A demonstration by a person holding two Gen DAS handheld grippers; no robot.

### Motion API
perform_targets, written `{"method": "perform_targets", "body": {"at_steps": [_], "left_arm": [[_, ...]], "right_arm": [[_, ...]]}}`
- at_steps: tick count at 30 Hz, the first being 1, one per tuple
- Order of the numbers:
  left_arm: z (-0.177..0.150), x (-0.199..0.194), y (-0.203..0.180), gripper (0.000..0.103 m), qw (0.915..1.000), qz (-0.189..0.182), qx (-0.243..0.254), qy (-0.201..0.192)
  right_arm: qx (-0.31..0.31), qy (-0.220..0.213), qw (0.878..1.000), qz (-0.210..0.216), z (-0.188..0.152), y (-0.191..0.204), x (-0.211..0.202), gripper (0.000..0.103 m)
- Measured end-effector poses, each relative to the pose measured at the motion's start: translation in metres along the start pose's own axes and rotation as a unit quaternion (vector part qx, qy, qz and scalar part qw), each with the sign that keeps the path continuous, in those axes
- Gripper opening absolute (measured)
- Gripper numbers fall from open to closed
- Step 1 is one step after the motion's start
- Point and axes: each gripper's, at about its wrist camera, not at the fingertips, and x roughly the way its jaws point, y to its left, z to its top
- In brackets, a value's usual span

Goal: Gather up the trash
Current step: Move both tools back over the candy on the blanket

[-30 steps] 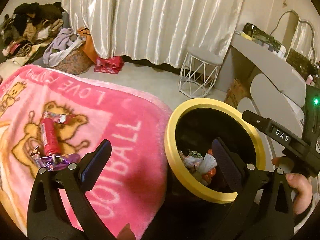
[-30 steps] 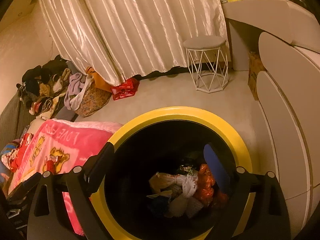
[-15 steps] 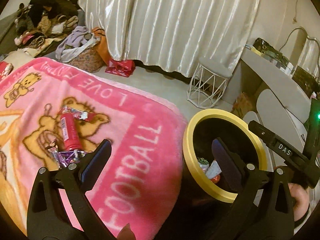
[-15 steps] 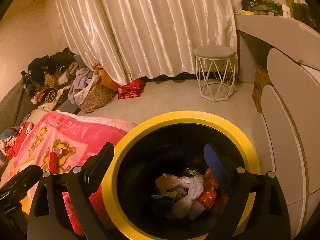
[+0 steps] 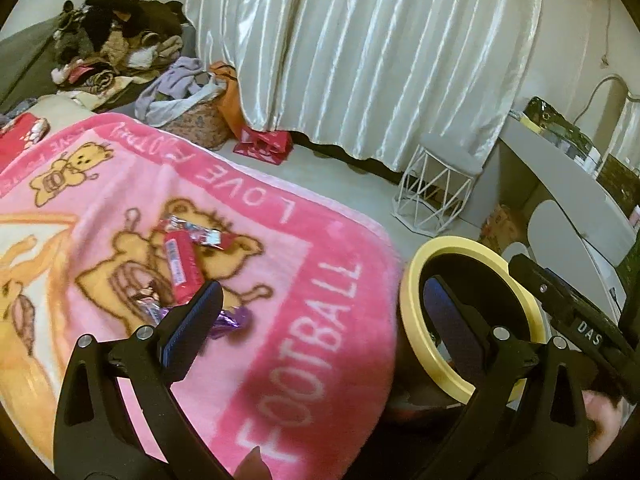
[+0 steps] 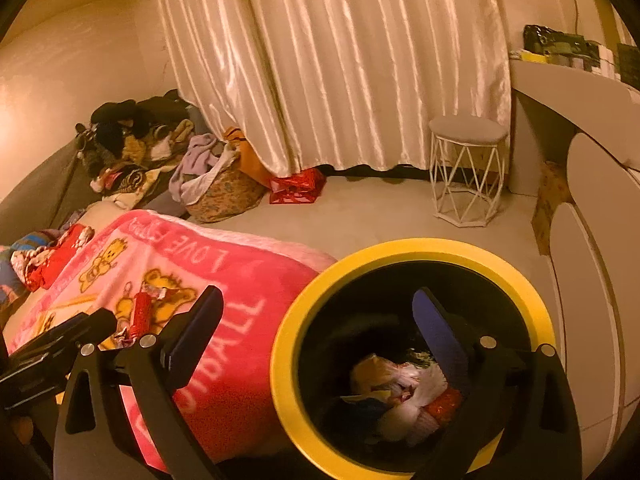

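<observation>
Satin curtains point(image 5: 360, 52) are hanging in glossy pleats behind everything, with a wire-framed stool point(image 5: 436, 188) standing on the pale floor beneath them. Spreading over the bed is a fuzzy pink blanket point(image 5: 320, 360) printed with bears and white letters. Beside its edge a round black bin point(image 6: 416, 252) with a thick yellow rim is standing; the right wrist view is looking down into it and showing crumpled paper and wrappers point(image 6: 404, 392) at the bottom, which the left view is not showing.

Trash is lying on the blanket: a red packet point(image 5: 182, 266), a shiny silver-and-red wrapper point(image 5: 200, 234) touching its far end, and purple foil wrappers point(image 5: 224, 318) at its near end. The left gripper point(image 5: 320, 328) is hovering over the blanket with fingers spread wide and nothing between them; the purple foil is lying just beside its left fingertip point(image 5: 200, 312), the red packet just beyond. The right gripper point(image 6: 316, 328) is hanging over the bin's rim, fingers wide and empty, one over the blanket and one over the bin's mouth.
</observation>
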Motion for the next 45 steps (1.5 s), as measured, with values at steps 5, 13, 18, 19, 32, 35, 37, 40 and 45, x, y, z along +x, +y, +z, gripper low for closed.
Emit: {"method": "perform_targets", "body": {"at_steps": [5, 13, 18, 19, 32, 35, 37, 40, 45], "left_arm": [[0.003, -0.006, 0.015, 0.093, 0.9998, 0.012, -0.012, -0.009], [0.003, -0.01, 0.041, 0.093, 0.9986, 0.035, -0.036, -0.015], [0.002, -0.014, 0.059, 0.093, 0.9974, 0.05, -0.048, -0.019], [0.001, -0.015, 0.064, 0.093, 0.9971, 0.053, -0.051, -0.02], [-0.006, -0.019, 0.141, 0.093, 0.9886, 0.103, -0.11, -0.007], [-0.009, -0.019, 0.156, 0.093, 0.9868, 0.109, -0.12, 0.001], [-0.013, -0.019, 0.167, 0.092, 0.9857, 0.109, -0.128, 0.008], [-0.019, -0.017, 0.177, 0.085, 0.9846, 0.104, -0.14, 0.017], [-0.025, -0.01, 0.187, 0.07, 0.9844, 0.083, -0.152, 0.032]], "right_arm": [[-0.01, -0.002, 1.0, 0.014, -0.001, 0.015, -0.001, 0.093], [-0.042, 0.006, 0.998, 0.041, -0.006, 0.047, 0.002, 0.093], [-0.067, 0.012, 0.996, 0.057, -0.012, 0.071, 0.007, 0.093], [-0.07, 0.013, 0.996, 0.059, -0.013, 0.074, 0.007, 0.093], [-0.113, 0.053, 0.988, 0.088, -0.031, 0.13, 0.036, 0.093], [-0.118, 0.066, 0.986, 0.097, -0.034, 0.139, 0.045, 0.093], [-0.122, 0.078, 0.984, 0.103, -0.037, 0.146, 0.052, 0.093], [-0.124, 0.096, 0.981, 0.11, -0.041, 0.157, 0.063, 0.093], [-0.136, 0.13, 0.973, 0.136, -0.051, 0.175, 0.082, 0.093]]}}
